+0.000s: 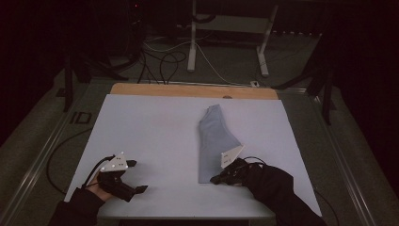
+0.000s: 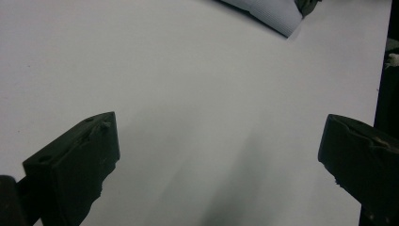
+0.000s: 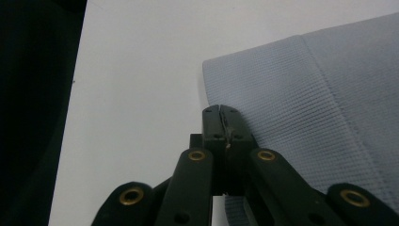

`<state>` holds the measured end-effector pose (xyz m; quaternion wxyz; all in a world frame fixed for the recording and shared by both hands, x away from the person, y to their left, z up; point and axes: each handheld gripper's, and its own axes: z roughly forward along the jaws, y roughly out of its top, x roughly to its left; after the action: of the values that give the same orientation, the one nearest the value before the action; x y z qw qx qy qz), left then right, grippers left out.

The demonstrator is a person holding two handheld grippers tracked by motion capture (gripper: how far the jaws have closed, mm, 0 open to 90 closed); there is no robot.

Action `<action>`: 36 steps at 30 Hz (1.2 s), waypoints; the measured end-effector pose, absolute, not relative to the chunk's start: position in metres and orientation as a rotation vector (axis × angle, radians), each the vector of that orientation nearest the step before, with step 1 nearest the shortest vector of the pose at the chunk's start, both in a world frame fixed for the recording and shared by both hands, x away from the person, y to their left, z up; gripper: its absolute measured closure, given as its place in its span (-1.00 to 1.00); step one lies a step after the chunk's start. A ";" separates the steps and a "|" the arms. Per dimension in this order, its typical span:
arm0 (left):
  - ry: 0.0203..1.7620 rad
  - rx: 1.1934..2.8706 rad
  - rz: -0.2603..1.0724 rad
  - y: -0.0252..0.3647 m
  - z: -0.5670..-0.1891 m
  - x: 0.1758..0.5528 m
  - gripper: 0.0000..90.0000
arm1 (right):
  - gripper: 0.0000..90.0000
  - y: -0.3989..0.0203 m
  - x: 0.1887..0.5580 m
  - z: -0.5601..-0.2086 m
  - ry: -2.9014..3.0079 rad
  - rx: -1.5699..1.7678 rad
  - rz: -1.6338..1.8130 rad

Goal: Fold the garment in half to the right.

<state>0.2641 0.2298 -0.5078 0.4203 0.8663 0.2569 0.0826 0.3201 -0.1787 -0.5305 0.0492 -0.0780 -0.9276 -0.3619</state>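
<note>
A light blue ribbed cloth (image 1: 214,139) lies folded in a long strip on the white sheet (image 1: 150,132), right of centre. My right gripper (image 1: 215,179) is shut, its tips at the cloth's near edge. In the right gripper view the closed jaws (image 3: 221,110) lie over the hem at the cloth's (image 3: 320,103) corner, and the fabric looks flat; I see no fold pinched between them. My left gripper (image 1: 138,175) is open near the front left of the sheet. In the left gripper view its jaws (image 2: 219,155) stand wide apart over bare sheet, with the cloth's corner (image 2: 273,12) far off.
The sheet covers a wooden table whose far edge (image 1: 193,90) shows bare. Beyond it, cables (image 1: 164,61) trail on the floor around a white desk frame (image 1: 192,42). Dark stands rise at both sides. Bare sheet stretches between the left gripper and the cloth.
</note>
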 end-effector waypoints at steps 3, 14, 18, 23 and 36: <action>0.646 2.171 0.207 0.230 -0.508 0.264 -0.99 | 1.00 -0.179 0.321 -0.531 -2.813 -0.251 -1.105; 0.643 2.167 0.211 0.231 -0.507 0.264 -0.99 | 1.00 -0.184 0.327 -0.511 -2.796 -0.313 -1.221; 0.646 2.159 0.213 0.231 -0.506 0.264 -0.99 | 0.99 -0.188 0.332 -0.504 -2.808 -0.367 -1.277; 0.649 2.161 0.212 0.232 -0.506 0.264 -0.99 | 0.49 -0.191 0.339 -0.496 -2.787 -0.435 -1.342; 0.638 2.165 0.207 0.231 -0.506 0.263 -0.99 | -0.71 -0.188 0.354 -0.485 -2.707 -0.498 -1.351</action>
<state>0.2631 0.2311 -0.5057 0.4237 0.8652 0.2552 0.0826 0.3544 -0.1883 -0.4847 0.0379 -0.1622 -0.8823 -0.4403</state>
